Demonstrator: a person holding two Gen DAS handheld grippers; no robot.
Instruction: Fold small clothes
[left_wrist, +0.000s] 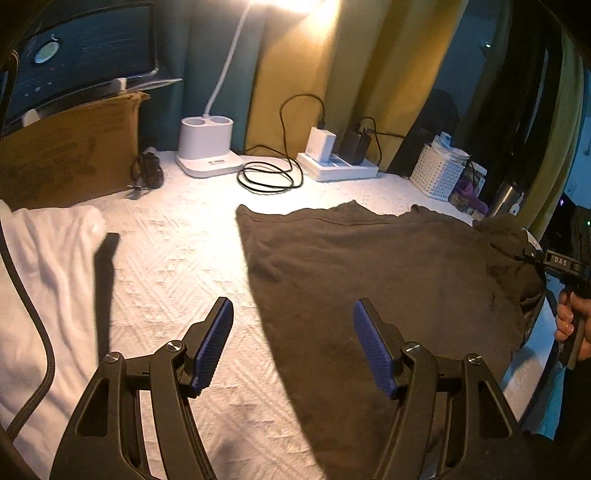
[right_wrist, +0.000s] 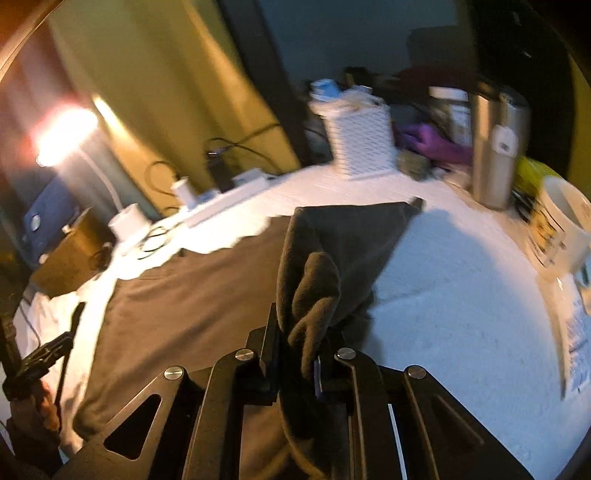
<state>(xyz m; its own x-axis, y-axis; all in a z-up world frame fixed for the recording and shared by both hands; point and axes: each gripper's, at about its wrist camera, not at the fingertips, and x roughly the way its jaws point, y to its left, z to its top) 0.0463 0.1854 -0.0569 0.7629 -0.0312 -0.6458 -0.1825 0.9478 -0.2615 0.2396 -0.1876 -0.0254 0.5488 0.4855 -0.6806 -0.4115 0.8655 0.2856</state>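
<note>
Left wrist view: the left gripper hangs above a white textured cloth, its blue-padded jaws standing well apart with nothing between them. A dark brown garment lies spread flat from the centre toward three o'clock; its left edge runs beneath the gap between the jaws. At nine o'clock lies a white garment. A white lamp base and a power strip stand near twelve o'clock. Right wrist view: the right gripper is clamped tight on a bunched corner of the dark brown garment, which is raised off the cloth. A steel tumbler stands at two o'clock.
</note>
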